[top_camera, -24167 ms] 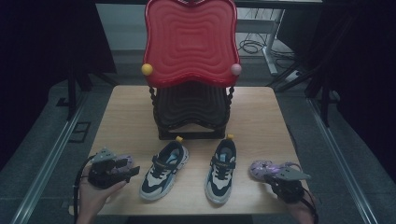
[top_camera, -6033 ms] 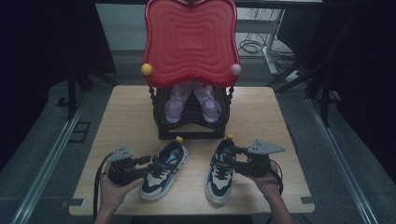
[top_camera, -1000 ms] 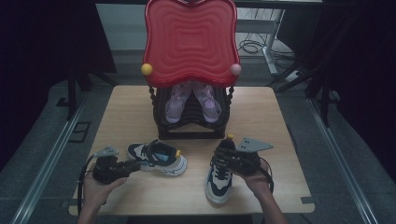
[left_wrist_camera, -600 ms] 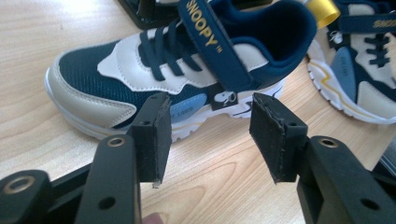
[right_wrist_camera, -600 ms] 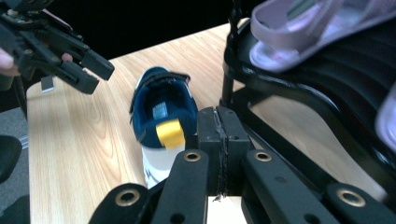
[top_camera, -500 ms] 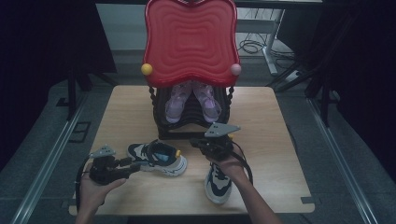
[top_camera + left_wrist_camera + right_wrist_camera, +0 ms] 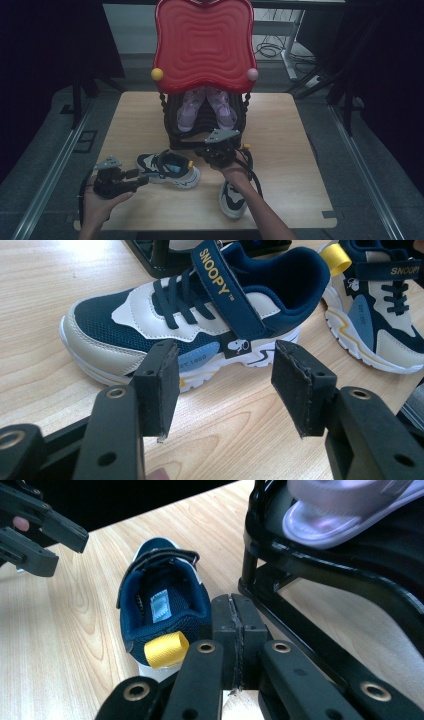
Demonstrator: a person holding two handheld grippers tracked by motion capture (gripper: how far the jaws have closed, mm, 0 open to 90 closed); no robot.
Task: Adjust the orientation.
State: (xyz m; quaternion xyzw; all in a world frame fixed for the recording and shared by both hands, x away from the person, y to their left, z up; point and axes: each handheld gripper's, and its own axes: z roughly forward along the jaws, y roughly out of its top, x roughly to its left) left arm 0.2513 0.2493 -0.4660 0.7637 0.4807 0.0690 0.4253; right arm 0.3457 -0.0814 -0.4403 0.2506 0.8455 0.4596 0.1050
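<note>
Two Snoopy sneakers on a wooden table [image 7: 300,150], a gripper near each.

Left: left gripper [image 7: 142,177], jaws spread and just been opening, nothing between the pads [image 7: 159,385], aimed at the side of the left sneaker [image 7: 170,168] lying crosswise, close but apart. Centre: black shoe rack [image 7: 176,127] under a red wavy panel [image 7: 205,45], a pair of lilac sandals [image 7: 205,107] on its shelf. Right of the sneaker: right gripper [image 7: 200,150], jaws pressed together on nothing, just behind the left sneaker's yellow heel loop [image 7: 166,649], beside the rack's base. Further right: right sneaker [image 7: 232,197], toe toward the near edge, partly under the right forearm.
</note>
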